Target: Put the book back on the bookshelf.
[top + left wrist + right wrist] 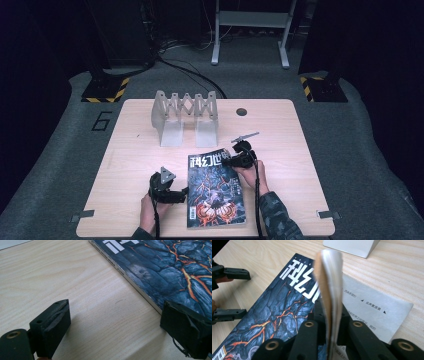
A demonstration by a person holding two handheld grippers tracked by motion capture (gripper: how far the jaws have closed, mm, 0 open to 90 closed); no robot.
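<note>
A magazine (pixel 215 192) with a dark cover of orange cracks lies flat on the wooden table (pixel 135 150), near its front edge. My right gripper (pixel 229 161) is shut on the cover's far right corner. In the right gripper view the lifted cover corner (pixel 330 287) curls up between the closed jaws of the right gripper (pixel 331 322), baring a grey inner page (pixel 372 307). My left gripper (pixel 182 194) is open at the magazine's left edge. In the left gripper view the left gripper (pixel 117 325) has one jaw on bare wood and the other over the magazine (pixel 170 267).
A white accordion-style rack (pixel 185 115) stands at the back middle of the table, and its base (pixel 352 246) lies just beyond the magazine. A round hole (pixel 241 111) sits to the rack's right. Bare wood lies to the left and right.
</note>
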